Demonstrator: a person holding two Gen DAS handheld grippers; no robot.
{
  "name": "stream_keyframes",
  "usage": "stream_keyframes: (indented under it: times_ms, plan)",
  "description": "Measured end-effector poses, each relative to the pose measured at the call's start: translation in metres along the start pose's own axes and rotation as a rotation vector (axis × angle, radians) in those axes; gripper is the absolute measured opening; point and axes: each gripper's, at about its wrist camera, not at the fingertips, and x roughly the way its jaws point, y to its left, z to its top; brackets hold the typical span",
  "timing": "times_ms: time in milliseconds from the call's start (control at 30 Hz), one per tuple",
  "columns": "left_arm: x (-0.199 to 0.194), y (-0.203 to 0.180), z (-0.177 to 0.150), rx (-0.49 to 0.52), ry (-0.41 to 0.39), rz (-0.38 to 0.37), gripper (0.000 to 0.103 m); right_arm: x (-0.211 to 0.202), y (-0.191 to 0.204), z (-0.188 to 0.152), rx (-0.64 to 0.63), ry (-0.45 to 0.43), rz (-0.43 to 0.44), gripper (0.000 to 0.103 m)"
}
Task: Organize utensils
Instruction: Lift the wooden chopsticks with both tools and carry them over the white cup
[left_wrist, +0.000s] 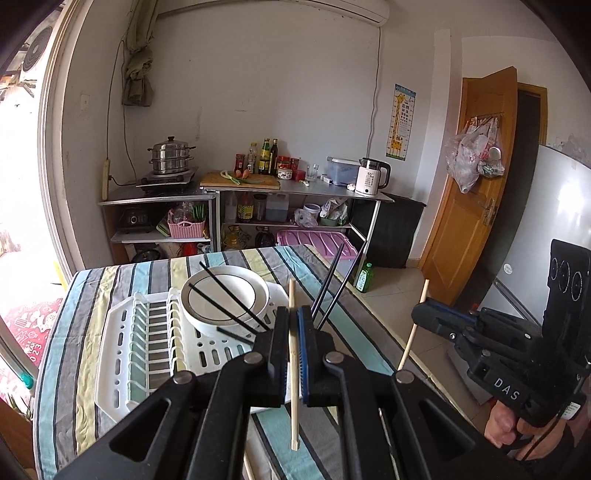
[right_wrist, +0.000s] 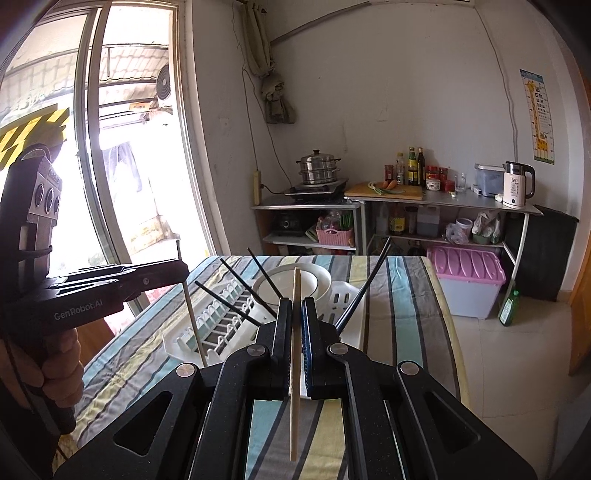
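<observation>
Both hands raised above the near end of the striped table (left_wrist: 92, 295), one chopstick each.

Left gripper (left_wrist: 293, 314): jaws closed on a pale wooden chopstick (left_wrist: 293, 387). Long axis near vertical; top end stands just above the fingertips, most of its length hangs below.

Right gripper (right_wrist: 295, 306): likewise clamped on a second wooden chopstick (right_wrist: 294, 369), also near upright. Left wrist view shows this gripper off to the right, apart from the left one, its stick tilted slightly.

Beyond both grippers: white dish rack (left_wrist: 122, 332) on the cloth, a white bowl (left_wrist: 221, 295) sitting in it with black chopsticks (left_wrist: 225, 299) lying across the bowl. Two more black chopsticks (right_wrist: 365, 291) stand leaning in the white slotted utensil cup (right_wrist: 340, 299) at the rack's right end.

Judgement: the cup lies ahead of and below both grippers, closer to the right one. Both sticks already hang roughly plumb, so each mainly needs carrying forward over the cup mouth and lowering. Risk: fouling the leaning black pair.
</observation>
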Motion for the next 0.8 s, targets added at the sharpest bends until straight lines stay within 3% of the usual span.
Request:
stream_keyframes:
  times_ms: [333,800]
  plan:
    - [0.038,0.002,0.031,-0.020,-0.021,-0.020,0.005,0.027,-0.011,0.029,0.010,-0.046,0.003,0.005]
    - [0.085,0.008,0.049,-0.033,-0.024,-0.033,0.005,0.067,-0.030,0.041,0.054,-0.059,0.007,0.005]
